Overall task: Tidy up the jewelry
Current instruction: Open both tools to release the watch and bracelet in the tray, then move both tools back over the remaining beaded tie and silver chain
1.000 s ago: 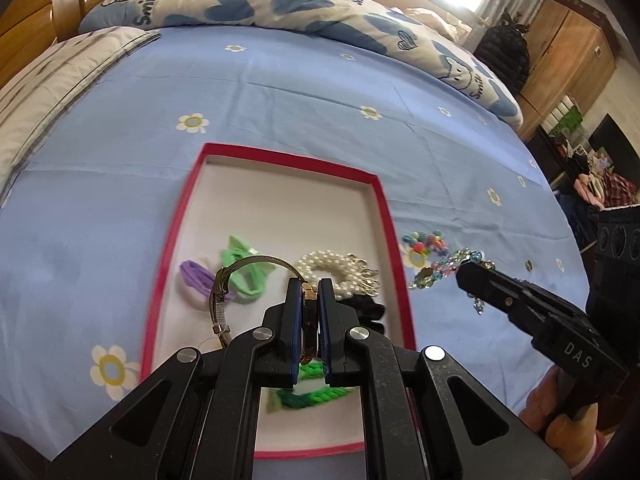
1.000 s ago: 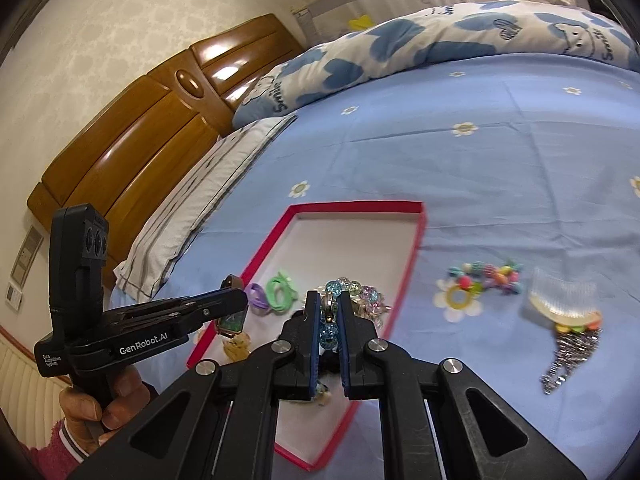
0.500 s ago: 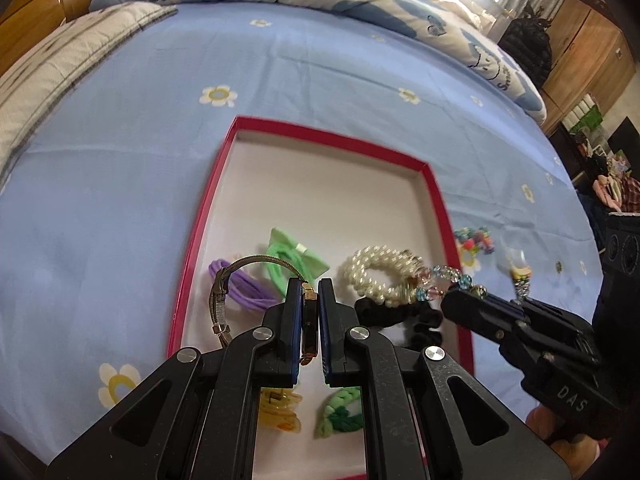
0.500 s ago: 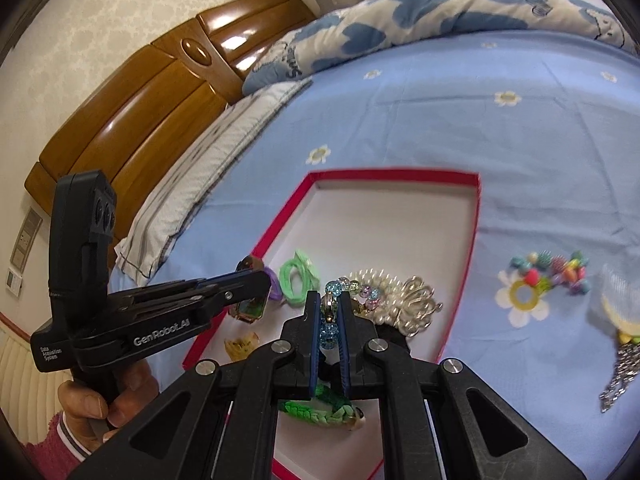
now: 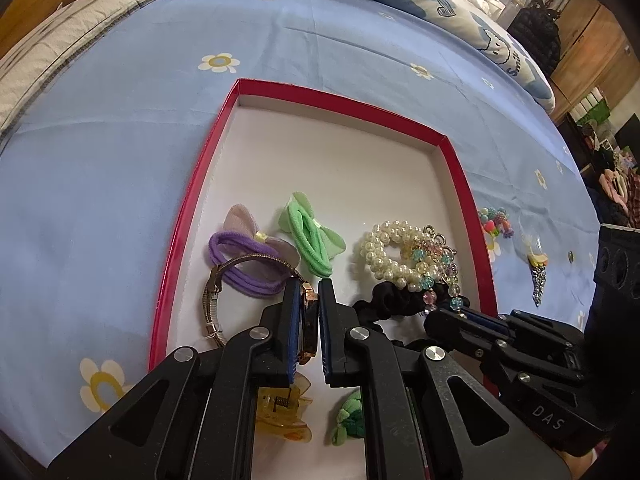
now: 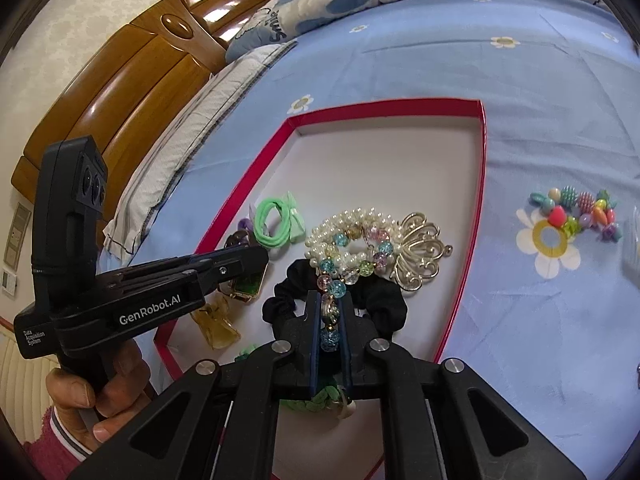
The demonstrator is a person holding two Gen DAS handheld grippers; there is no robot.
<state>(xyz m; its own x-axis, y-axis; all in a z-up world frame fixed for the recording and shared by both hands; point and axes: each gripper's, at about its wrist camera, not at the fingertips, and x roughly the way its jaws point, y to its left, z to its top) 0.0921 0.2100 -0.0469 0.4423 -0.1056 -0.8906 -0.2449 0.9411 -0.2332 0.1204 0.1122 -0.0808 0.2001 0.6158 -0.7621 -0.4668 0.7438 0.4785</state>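
A red-rimmed tray [image 5: 332, 101] [image 6: 384, 105] lies on the blue bedsheet. My left gripper [image 5: 309, 292] is shut on a gold watch [image 5: 307, 322] with a metal band [image 5: 212, 292], low over the tray's near left. My right gripper [image 6: 331, 312] is shut on a pastel glass-bead bracelet [image 6: 334, 286], which drapes over the pearl bracelet [image 6: 340, 220] and black scrunchie [image 6: 376, 300]. In the tray lie a purple hair tie [image 5: 244, 264], a green hair tie [image 5: 314, 236], a yellow claw clip [image 5: 282, 420] and a gold butterfly clip [image 6: 420, 252].
A colourful bead bracelet [image 6: 576, 212] [image 5: 494, 218] and a comb with a silver chain [image 5: 536, 264] lie on the sheet right of the tray. A pillow and wooden headboard [image 6: 132, 76] are at the far end.
Both grippers moved forward and down over the tray with their loads. The bead bracelet now rests on the pearls and scrunchie; the watch is near the purple hair tie.
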